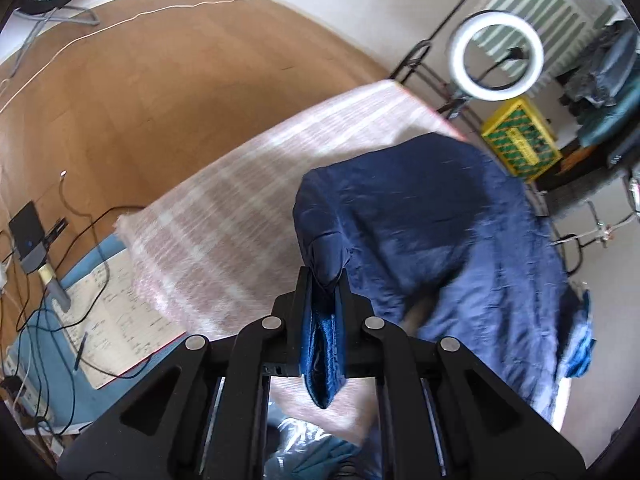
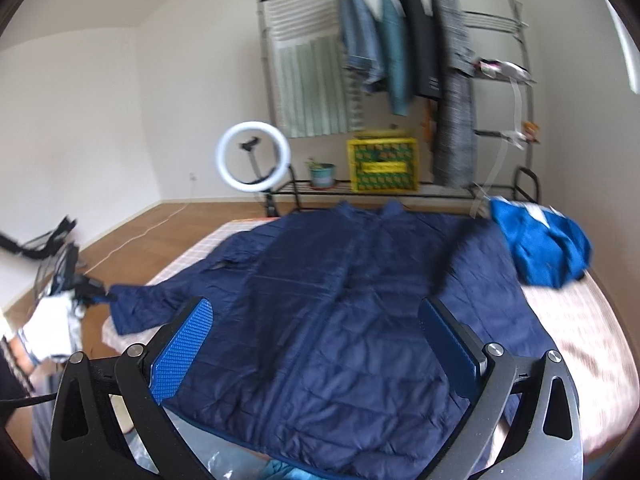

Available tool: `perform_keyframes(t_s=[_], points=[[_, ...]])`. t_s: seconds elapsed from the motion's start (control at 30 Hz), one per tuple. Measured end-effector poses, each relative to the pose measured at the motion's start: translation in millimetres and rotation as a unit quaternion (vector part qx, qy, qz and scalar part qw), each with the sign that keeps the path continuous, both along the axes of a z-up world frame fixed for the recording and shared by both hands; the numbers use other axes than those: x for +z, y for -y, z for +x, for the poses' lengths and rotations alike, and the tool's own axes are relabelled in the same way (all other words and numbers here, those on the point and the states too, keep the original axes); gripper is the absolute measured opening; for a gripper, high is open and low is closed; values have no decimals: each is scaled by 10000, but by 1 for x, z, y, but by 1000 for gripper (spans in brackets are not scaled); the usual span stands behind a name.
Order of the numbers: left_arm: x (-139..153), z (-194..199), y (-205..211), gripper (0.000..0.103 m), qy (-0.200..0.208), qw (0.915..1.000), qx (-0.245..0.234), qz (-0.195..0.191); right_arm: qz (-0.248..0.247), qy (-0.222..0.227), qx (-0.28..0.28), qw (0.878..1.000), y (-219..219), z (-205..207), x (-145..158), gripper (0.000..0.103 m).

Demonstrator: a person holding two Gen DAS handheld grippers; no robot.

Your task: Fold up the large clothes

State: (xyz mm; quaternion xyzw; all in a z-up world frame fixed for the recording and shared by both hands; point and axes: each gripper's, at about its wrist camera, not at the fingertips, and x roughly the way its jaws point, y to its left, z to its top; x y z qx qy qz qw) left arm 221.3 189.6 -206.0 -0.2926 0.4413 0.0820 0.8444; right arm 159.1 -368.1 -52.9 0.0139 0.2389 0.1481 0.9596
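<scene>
Clamped in the left gripper (image 1: pixel 325 276), the navy puffer jacket (image 2: pixel 344 300) sleeve should cross the body smoothly; right gripper (image 2: pixel 316 344) hovers wide open, empty.

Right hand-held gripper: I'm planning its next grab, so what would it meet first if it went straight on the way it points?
Most likely the navy padded jacket, spread flat on the bed. The right hand-held gripper is open above its lower front, nothing between. Depth is hard to judge through the fisheye.

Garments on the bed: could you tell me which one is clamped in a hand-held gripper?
The navy jacket: the left hand-held gripper pinches its sleeve; the bright blue garment lies untouched.
</scene>
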Motion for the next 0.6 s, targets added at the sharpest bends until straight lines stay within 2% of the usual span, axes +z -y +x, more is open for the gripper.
perform_keyframes(t_s=[0.13, 0.2, 0.37, 0.4, 0.5, 0.6], points=[[26, 19, 23, 8, 241, 9986, -459, -45, -109, 74, 414, 9991, -33, 17, 0, 85], [38, 32, 40, 8, 337, 9968, -720, 1, -56, -3, 590, 9982, -46, 28, -5, 83], [57, 76, 102, 8, 498, 9865, -1558, 45, 104, -623, 854, 9943, -70, 73, -33, 65], [57, 86, 117, 8, 502, 9832, -1750, 88, 131, -787, 871, 9930, -73, 82, -40, 62], [49, 112, 159, 8, 388, 9745, -2204, 161, 223, -1187, 908, 9885, -76, 103, -61, 61], [28, 131, 189, 8, 202, 9684, -2476, 214, 274, -1485, 1010, 9834, -80, 119, -79, 61]])
